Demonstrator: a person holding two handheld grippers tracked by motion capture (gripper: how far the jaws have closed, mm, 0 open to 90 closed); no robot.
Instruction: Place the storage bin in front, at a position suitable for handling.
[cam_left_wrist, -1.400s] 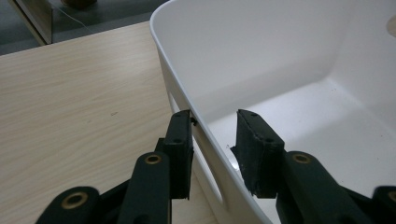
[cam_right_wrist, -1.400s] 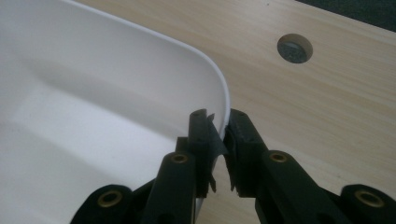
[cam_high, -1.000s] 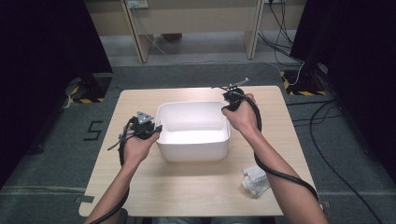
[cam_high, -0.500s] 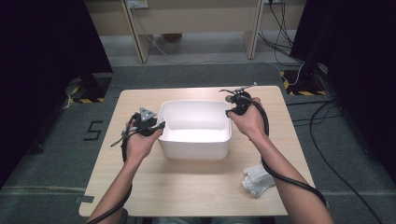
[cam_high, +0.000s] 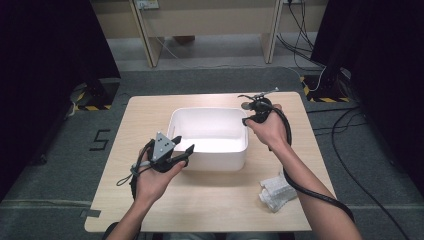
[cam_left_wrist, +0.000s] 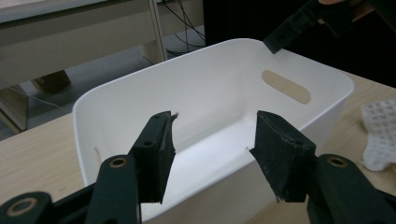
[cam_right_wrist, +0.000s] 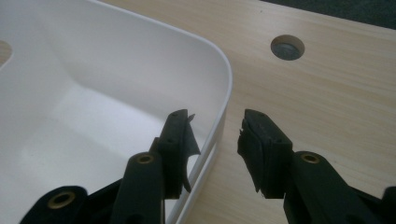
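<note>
A white plastic bin (cam_high: 210, 160) stands mid-table with nothing inside. My left gripper (cam_high: 184, 143) hovers at its near-left corner; its jaws have just been opening and stand open with nothing between the pads. In the left gripper view that gripper (cam_left_wrist: 212, 154) looks over the near rim into the bin (cam_left_wrist: 205, 79). My right gripper (cam_high: 246, 120) is at the bin's far-right corner. There its jaws (cam_right_wrist: 217, 135) have also just been opening and straddle the rim (cam_right_wrist: 226, 88), one pad inside, one outside, neither pressing on it.
A folded white waffle cloth (cam_high: 277, 192) lies on the wooden table (cam_high: 150, 115) near the front right edge, also seen as a cloth (cam_left_wrist: 380, 130) beside the bin. A round cable hole (cam_right_wrist: 287, 46) sits in the tabletop past the bin's corner.
Both grippers opened off the bin's rim. The left gripper drew back from the left rim toward the near-left corner and rose slightly. The right hand hardly moved; the bin stayed put.
</note>
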